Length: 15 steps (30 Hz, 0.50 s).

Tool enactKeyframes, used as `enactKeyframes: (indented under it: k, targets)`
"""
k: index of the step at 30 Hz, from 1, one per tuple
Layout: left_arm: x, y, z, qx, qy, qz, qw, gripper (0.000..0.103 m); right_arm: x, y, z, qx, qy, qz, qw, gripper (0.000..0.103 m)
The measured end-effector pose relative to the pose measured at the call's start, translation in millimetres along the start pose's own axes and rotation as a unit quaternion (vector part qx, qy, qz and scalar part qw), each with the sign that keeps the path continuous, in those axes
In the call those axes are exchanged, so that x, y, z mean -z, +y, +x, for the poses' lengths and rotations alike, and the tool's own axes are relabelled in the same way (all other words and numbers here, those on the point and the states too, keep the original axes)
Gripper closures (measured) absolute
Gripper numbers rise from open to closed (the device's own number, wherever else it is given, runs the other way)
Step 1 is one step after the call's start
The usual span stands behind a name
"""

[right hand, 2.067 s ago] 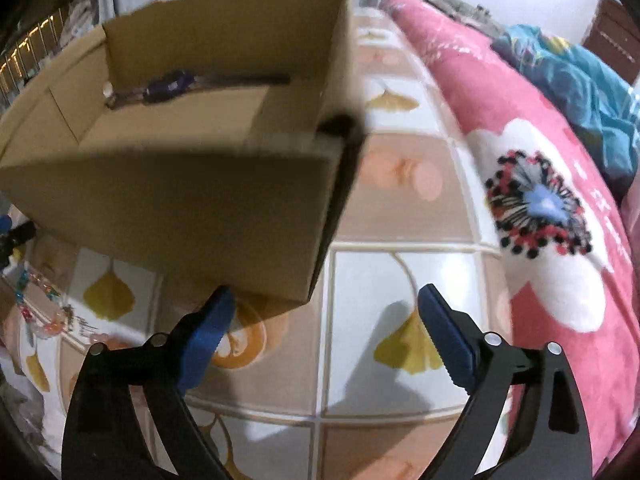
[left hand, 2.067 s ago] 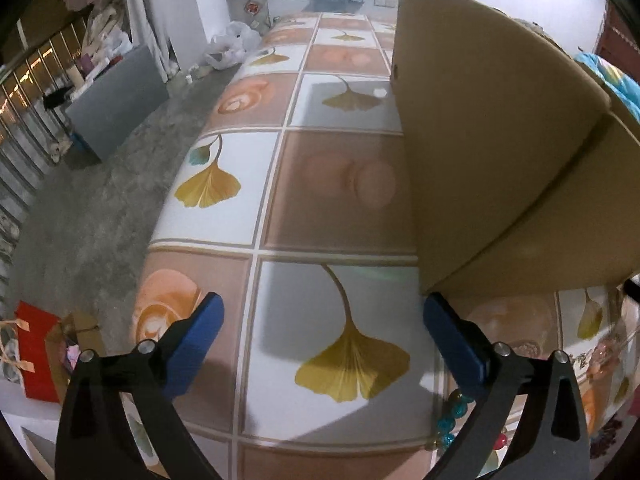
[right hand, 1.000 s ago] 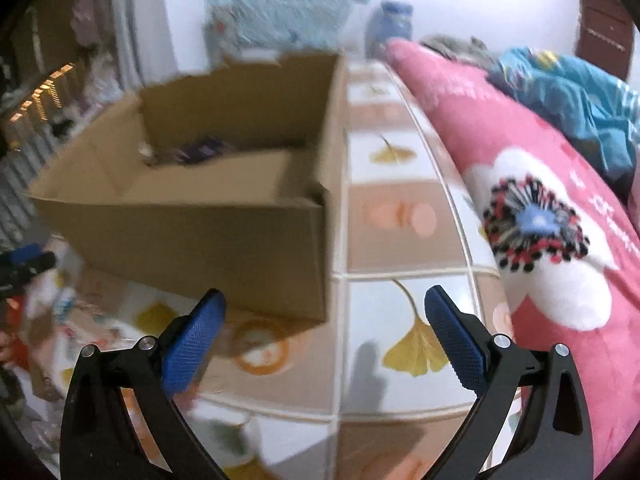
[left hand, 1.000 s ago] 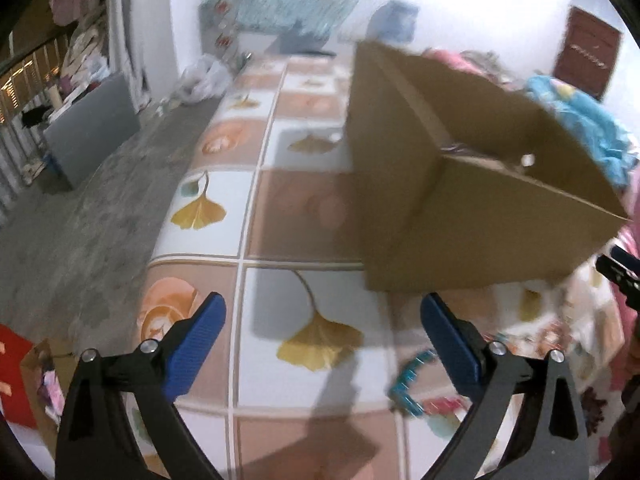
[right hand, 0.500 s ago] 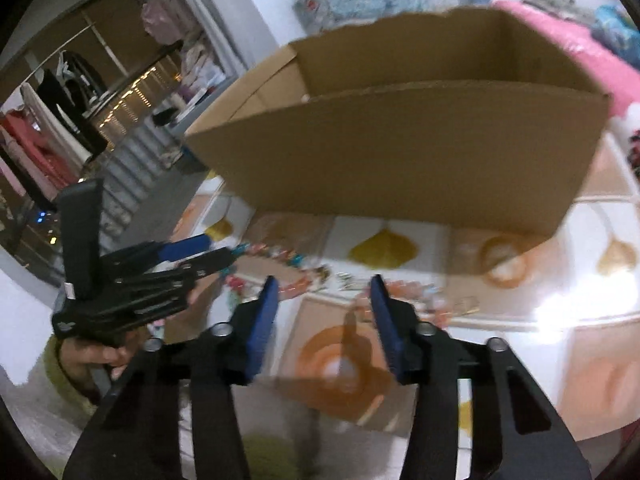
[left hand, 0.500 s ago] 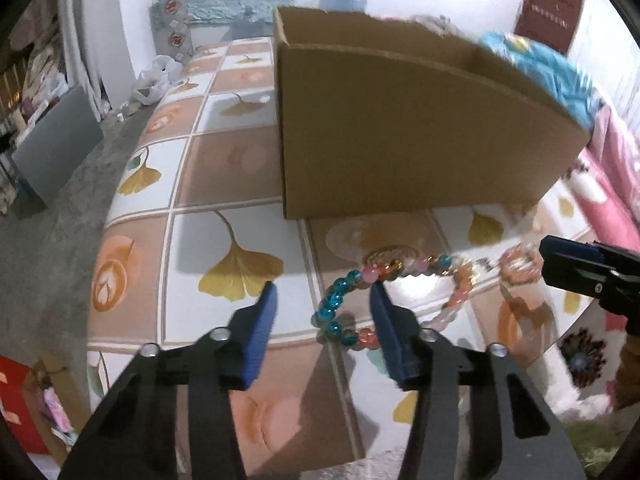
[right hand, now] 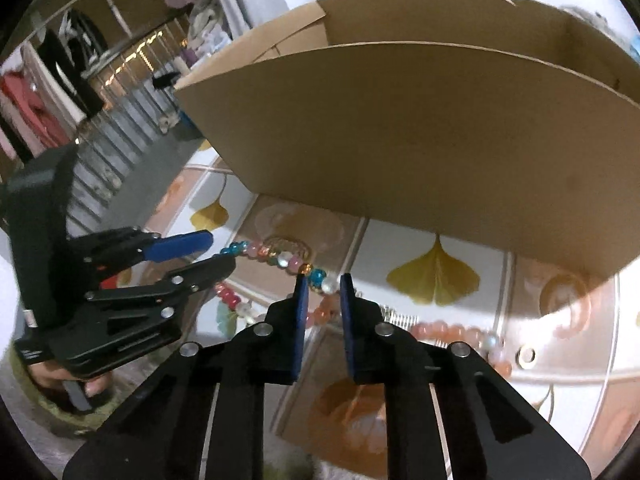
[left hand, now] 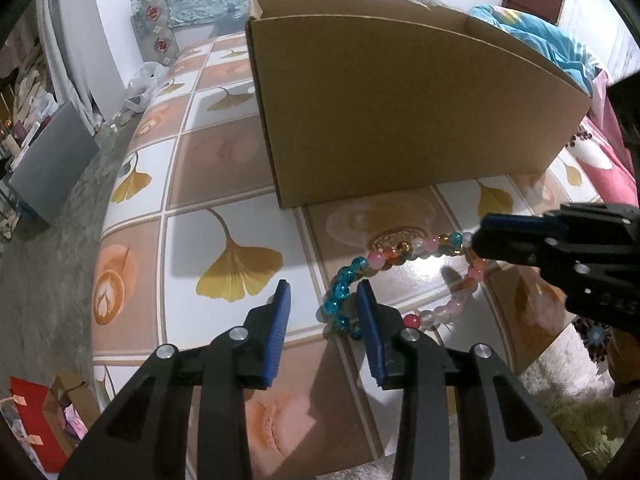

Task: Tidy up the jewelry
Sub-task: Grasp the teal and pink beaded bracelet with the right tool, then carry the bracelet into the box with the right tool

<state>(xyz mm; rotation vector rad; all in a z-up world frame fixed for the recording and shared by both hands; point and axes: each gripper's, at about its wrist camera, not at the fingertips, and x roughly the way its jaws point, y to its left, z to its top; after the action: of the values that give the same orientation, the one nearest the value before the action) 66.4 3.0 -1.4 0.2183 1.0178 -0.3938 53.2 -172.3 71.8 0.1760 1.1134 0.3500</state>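
Lying on the desk (left hand: 132, 216) just in front of the box (left hand: 400, 112), the bead necklace (left hand: 400, 249) stretches between both grippers. The left gripper (left hand: 322, 300) is closing, its fingers (left hand: 280, 320) still apart, the blue beads beside the right finger rather than pinched. The right gripper (right hand: 322, 284) is closing around beads at the strand's far end, a gap remaining. A pink bracelet (right hand: 452, 330) lies near the box too.

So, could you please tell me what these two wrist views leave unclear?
- Cardboard box contents: both views, near wall hides the floor.
- Multicoloured bead bracelet: left view, right gripper covers its far end.
- Pink bead bracelet: right view, partly behind the gripper's finger.
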Motion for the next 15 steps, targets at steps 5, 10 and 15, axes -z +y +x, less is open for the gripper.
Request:
enactKeyframes:
  k: [5,10,15]
  targets:
    - [-0.1,-2.6,-0.1,-0.002,-0.001,0.011,0.9999,0.073,-0.9,4.8,10.3,0.026,0.010,-0.042,0.999,0.093]
    - [0.6,-4.2,-0.4,-0.002,-0.006,0.014,0.9999,0.089,-0.4,4.2,8.5,0.027,0.010,-0.060,0.998,0.096]
    - [-0.9,-3.5,-2.5,0.007,-0.012,0.009,0.9999,0.094,-0.4,-2.2,1.8,0.001,0.005,-0.040,0.999,0.096]
